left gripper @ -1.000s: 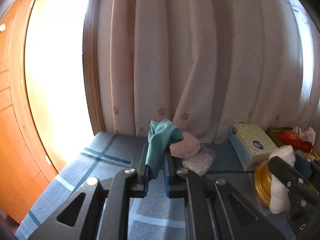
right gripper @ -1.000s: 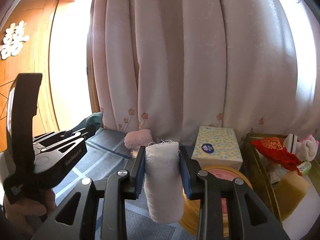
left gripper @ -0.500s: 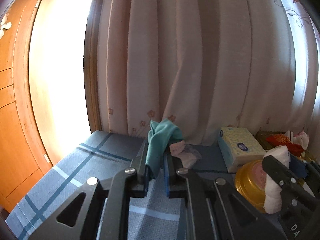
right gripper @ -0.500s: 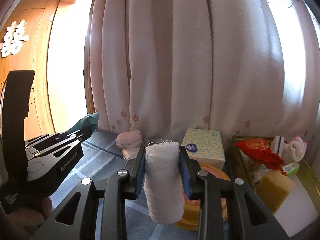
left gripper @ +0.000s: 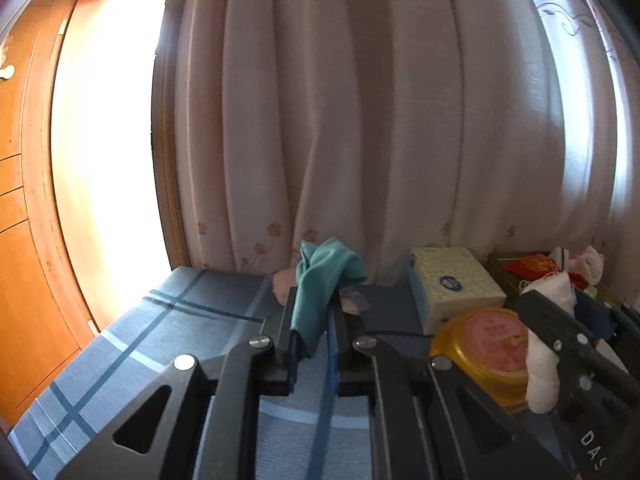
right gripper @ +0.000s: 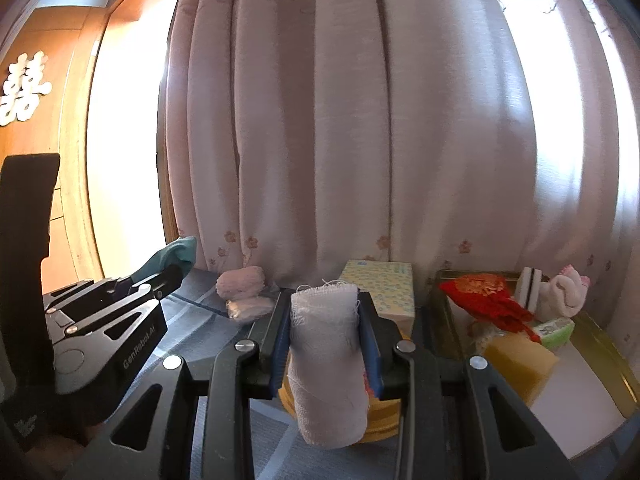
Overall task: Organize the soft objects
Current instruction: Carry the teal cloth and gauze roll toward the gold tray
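teal cloth point(left gripper: 320, 280) is pinched tight in my left gripper point(left gripper: 314, 340), sticking up out of the tips and flopping over at the top. my right gripper point(right gripper: 324, 340) is clamped on a white gauze roll point(right gripper: 326, 364), standing upright with its long axis running top to bottom, both ends poking past the pads. so both hands are full and up over the blue checked tablecloth point(left gripper: 168, 332).

what matters for the next move, i reckon, is the tray point(right gripper: 600, 336): it sits ahead and to the right of my right jaws, already holding a red pouch point(right gripper: 486, 296), a yellow sponge point(right gripper: 520, 364) and a small white towel point(right gripper: 562, 294). the right hand is clearly the nearer one, so the roll probably goes first, swinging right past the tissue box point(right gripper: 384, 288).

the left view barely catches the tray, just a sliver at the edge, and the right gripper blocks most of it. the right view shows the tray's free patch at the near end, plus a pink bundle point(right gripper: 240, 280) by the curtain point(right gripper: 360, 120) that the teal cloth half hides on the left side. the yellow tin point(left gripper: 488, 348) shows properly only in the left view.
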Demonstrator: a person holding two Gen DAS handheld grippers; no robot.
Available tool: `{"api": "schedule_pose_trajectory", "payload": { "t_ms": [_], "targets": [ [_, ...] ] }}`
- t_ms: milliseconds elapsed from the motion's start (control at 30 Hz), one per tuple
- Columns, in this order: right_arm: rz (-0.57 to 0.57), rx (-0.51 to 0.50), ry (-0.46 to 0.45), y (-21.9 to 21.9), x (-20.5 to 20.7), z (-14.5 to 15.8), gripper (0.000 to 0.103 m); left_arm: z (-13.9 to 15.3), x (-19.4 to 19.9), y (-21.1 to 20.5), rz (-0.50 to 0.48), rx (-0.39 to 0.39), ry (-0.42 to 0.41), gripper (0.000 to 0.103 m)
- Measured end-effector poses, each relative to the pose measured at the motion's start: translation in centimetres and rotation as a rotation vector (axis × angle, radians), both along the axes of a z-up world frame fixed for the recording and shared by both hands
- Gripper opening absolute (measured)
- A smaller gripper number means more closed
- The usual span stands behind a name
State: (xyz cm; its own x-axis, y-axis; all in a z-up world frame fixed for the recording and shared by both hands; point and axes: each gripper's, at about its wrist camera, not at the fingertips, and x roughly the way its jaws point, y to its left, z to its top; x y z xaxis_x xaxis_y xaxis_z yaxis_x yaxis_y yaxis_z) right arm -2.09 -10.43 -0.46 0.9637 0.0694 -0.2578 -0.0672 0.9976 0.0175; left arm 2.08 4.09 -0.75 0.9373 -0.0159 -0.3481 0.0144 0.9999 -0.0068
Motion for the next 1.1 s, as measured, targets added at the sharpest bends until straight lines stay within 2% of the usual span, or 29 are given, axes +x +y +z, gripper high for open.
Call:
{"api": "schedule_pose_trajectory", "payload": {
  "t_ms": [633,1100],
  "targets": [
    [-0.070,0.037,-0.030,-3.1,-2.4,0.1,0.034,-0.1,-1.8,-3.9,-0.066,-0.014,0.001,0.009],
    [-0.182,0.054,-0.068,-8.3,-4.8,0.4,0.034,0.0,-2.9,-7.6,-0.121,-0.002,-0.010,0.009]
  ]
}}
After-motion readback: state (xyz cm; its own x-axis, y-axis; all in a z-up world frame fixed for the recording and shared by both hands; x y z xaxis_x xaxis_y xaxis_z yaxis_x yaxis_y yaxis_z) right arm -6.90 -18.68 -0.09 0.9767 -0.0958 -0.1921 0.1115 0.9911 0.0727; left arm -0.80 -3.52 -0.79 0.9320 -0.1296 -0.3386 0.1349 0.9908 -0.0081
